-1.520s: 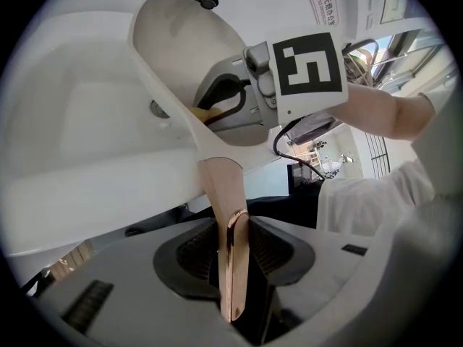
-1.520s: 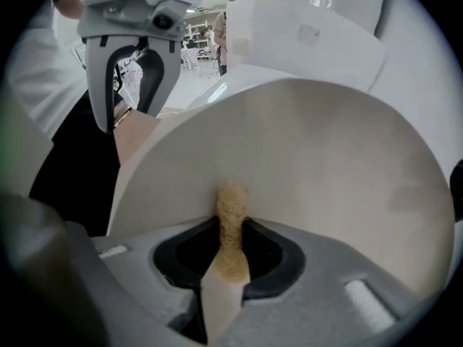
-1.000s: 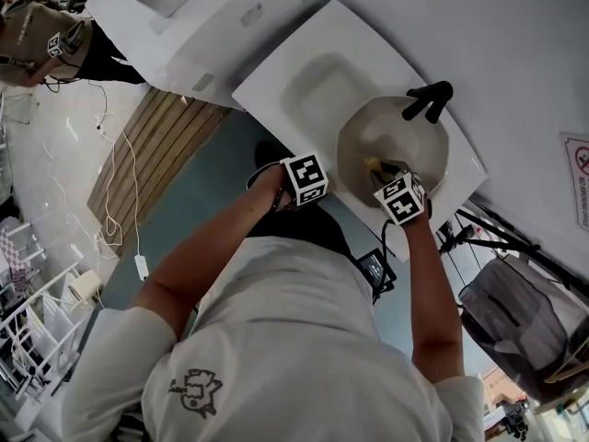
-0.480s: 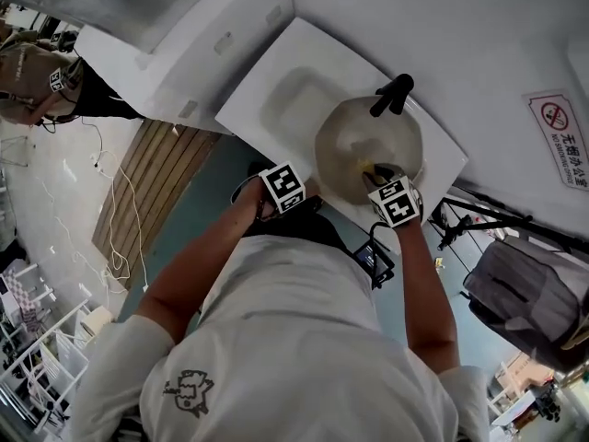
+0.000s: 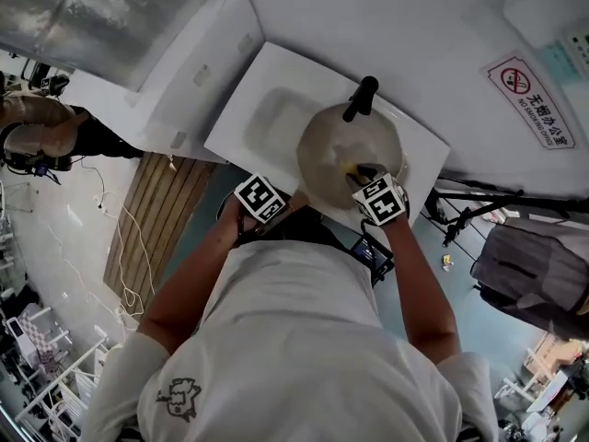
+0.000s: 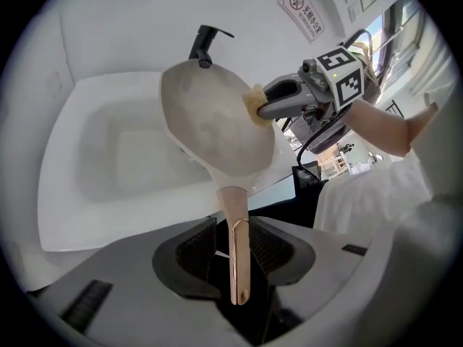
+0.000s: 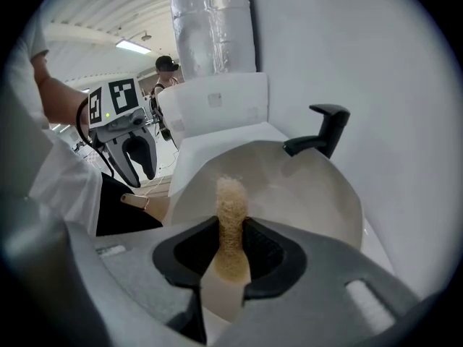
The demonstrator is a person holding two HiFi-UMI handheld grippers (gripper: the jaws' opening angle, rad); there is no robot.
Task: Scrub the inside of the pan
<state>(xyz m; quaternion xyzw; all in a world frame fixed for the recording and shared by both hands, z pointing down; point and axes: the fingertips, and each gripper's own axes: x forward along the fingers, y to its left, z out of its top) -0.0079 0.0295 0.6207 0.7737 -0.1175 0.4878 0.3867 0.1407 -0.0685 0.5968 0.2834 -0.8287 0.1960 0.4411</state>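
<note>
Two narrow grips: left tool (image 6: pixel 233 238), pan handle (image 6: pixel 239 273); right tool (image 7: pixel 230 246), sponge (image 7: pixel 231 194).

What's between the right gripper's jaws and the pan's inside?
A tan scrub sponge, clamped in the right gripper, its tip against the pan. The right gripper view shows the grip; the left gripper view shows the contact.

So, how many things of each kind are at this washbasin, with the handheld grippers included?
Pan: 1
Scrub sponge: 1
Black faucet: 1
White sink: 1
Grippers: 2, left gripper and right gripper
Total: 6
</note>
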